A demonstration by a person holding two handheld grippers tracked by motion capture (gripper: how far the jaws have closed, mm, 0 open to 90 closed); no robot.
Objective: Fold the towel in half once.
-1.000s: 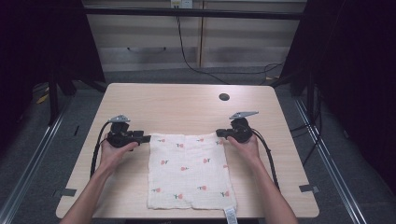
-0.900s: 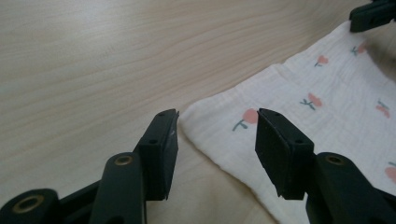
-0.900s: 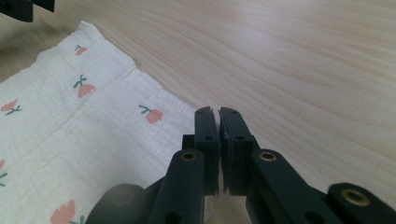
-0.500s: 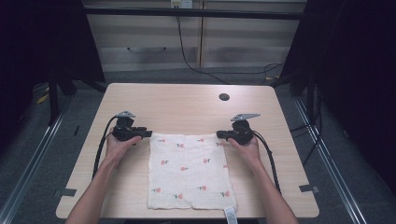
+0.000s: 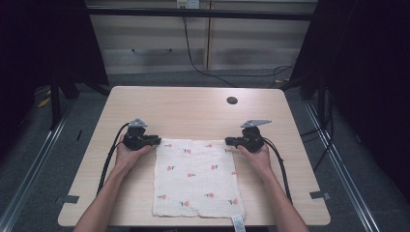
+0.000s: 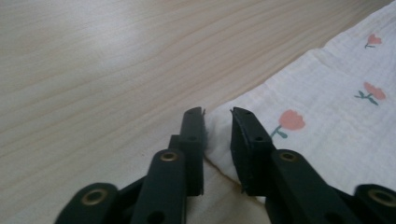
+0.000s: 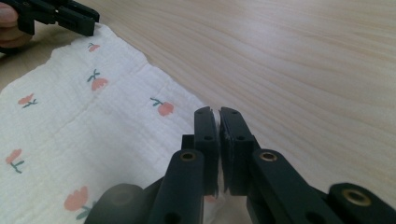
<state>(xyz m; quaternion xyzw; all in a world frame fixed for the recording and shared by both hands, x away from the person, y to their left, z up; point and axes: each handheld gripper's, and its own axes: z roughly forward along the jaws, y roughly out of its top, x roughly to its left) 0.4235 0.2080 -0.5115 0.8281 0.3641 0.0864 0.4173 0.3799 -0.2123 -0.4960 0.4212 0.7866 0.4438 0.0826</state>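
Observation:
A white cloth (image 5: 196, 179) printed with small red flowers lies flat on the light wooden table (image 5: 193, 106). My left gripper (image 5: 155, 140) is at the cloth's far left corner. In the left gripper view its jaws (image 6: 217, 112) have just been closing; a narrow gap remains, with the corner of the cloth (image 6: 327, 121) standing between them. My right gripper (image 5: 228, 141) is at the far right corner. In the right gripper view its jaws (image 7: 215, 111) are shut on the edge of the cloth (image 7: 93, 126), and the left gripper (image 7: 91, 21) shows far off.
A dark round cable hole (image 5: 232, 100) sits in the table's far right part. A white label (image 5: 238, 223) hangs from the cloth's near edge over the table front. Black cables trail from both grippers toward the near side. Bare wood lies beyond the cloth.
My left gripper has shifted a little toward the cloth's far left corner and sunk, and its jaws have narrowed around that corner. The right gripper and the cloth have stayed in place.

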